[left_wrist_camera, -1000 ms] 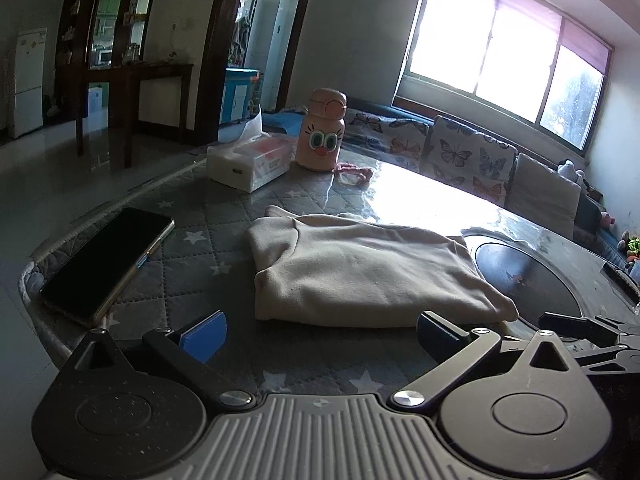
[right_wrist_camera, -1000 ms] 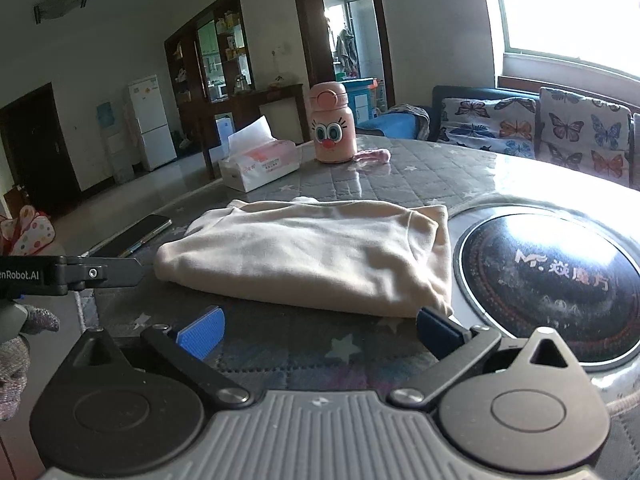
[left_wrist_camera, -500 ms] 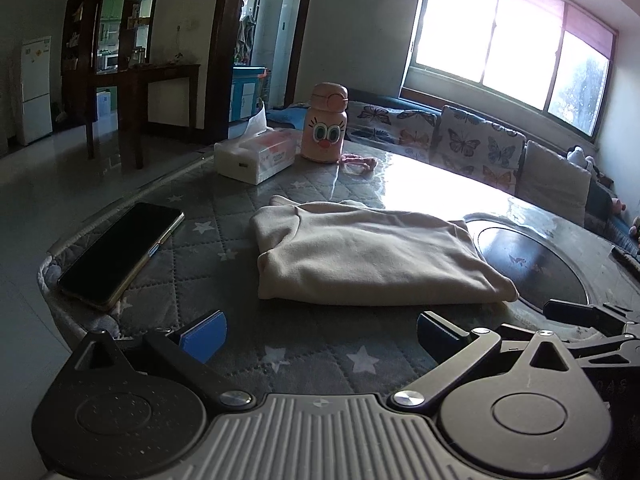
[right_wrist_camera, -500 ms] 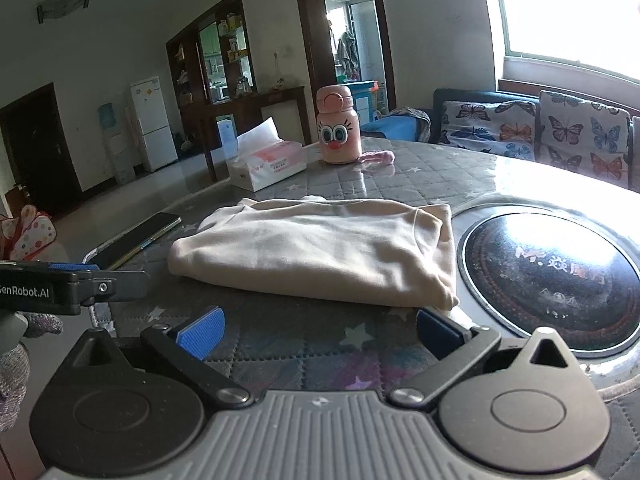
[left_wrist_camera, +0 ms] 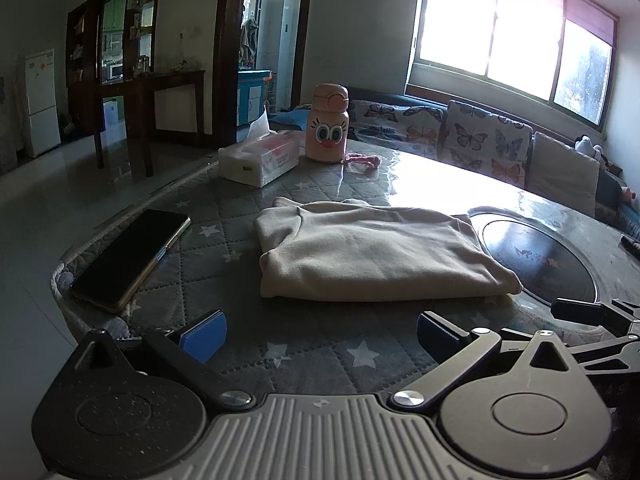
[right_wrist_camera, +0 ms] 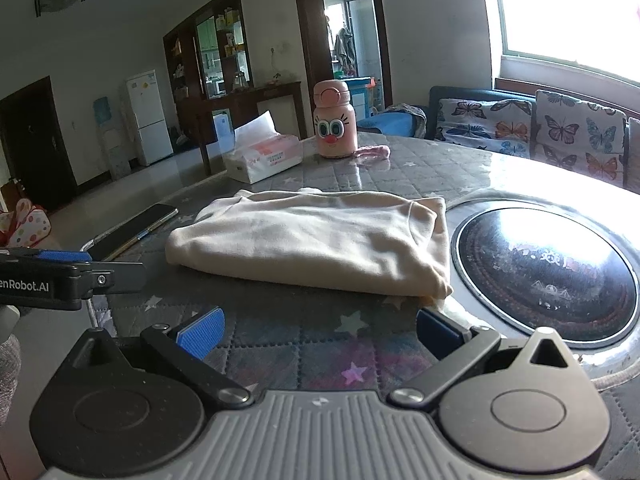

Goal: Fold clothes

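Note:
A folded beige garment [left_wrist_camera: 368, 252] lies flat on the quilted grey star-patterned table cover [left_wrist_camera: 304, 344]; it also shows in the right wrist view [right_wrist_camera: 316, 244]. My left gripper [left_wrist_camera: 320, 334] is open and empty, just short of the garment's near edge. My right gripper [right_wrist_camera: 320, 330] is open and empty, in front of the garment's near right corner, with its right finger [right_wrist_camera: 440, 330] close to that corner. The left gripper's side shows at the left of the right wrist view [right_wrist_camera: 72, 276].
A black phone [left_wrist_camera: 132, 256] lies left of the garment by the table edge. A tissue box [left_wrist_camera: 260, 156] and a pink cartoon bottle [left_wrist_camera: 327, 122] stand at the back. A round black cooktop [right_wrist_camera: 544, 268] sits right of the garment. A butterfly-print sofa [left_wrist_camera: 472, 136] is behind.
Both grippers have drawn back from the garment a little and risen; the garment now lies farther from the fingertips. The garment itself has not moved.

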`<move>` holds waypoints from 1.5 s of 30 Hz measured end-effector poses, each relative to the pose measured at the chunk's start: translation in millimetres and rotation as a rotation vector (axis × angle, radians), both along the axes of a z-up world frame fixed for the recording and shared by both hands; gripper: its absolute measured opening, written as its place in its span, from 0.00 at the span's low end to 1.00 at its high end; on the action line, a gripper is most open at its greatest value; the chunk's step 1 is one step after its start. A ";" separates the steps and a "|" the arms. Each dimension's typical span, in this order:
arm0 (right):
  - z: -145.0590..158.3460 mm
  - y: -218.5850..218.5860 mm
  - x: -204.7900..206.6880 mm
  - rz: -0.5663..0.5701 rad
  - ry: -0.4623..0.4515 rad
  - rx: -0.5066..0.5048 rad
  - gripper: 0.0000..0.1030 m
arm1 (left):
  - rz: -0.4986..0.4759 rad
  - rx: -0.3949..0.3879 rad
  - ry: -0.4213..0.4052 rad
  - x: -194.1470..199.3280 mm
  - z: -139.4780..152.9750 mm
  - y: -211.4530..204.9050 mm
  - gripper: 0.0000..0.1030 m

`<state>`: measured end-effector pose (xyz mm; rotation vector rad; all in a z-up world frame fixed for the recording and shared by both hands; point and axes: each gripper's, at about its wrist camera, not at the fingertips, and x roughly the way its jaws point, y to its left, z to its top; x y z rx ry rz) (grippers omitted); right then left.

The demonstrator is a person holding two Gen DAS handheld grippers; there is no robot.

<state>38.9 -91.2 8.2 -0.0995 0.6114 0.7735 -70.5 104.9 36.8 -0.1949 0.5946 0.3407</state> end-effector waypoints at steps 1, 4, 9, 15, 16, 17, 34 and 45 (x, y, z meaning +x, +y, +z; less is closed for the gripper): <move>-0.2 0.2 -0.2 0.000 0.001 0.001 1.00 | 0.000 0.005 0.000 0.0 0.4 -1.1 1.00; -0.7 1.1 -0.3 0.001 0.003 0.001 1.00 | 0.001 0.017 -0.001 0.1 1.9 -4.1 1.00; -2.2 1.7 -0.6 0.002 0.011 0.001 1.00 | 0.004 0.043 0.004 0.4 4.6 -9.0 1.00; -2.9 2.3 -1.4 0.002 0.016 0.005 1.00 | 0.001 0.055 0.009 0.9 5.6 -12.6 1.00; -3.0 2.2 -1.3 0.002 0.017 0.006 1.00 | 0.003 0.057 0.008 0.9 5.9 -12.8 1.00; -3.0 2.1 -1.2 0.001 0.018 0.007 1.00 | 0.004 0.058 0.008 0.9 6.2 -13.1 1.00; -2.8 -0.2 0.6 -0.008 0.021 0.030 1.00 | -0.007 0.075 0.012 7.5 7.3 -19.8 1.00; -2.0 1.9 1.7 0.003 0.012 0.026 1.00 | -0.009 0.087 0.021 14.0 7.1 -21.2 1.00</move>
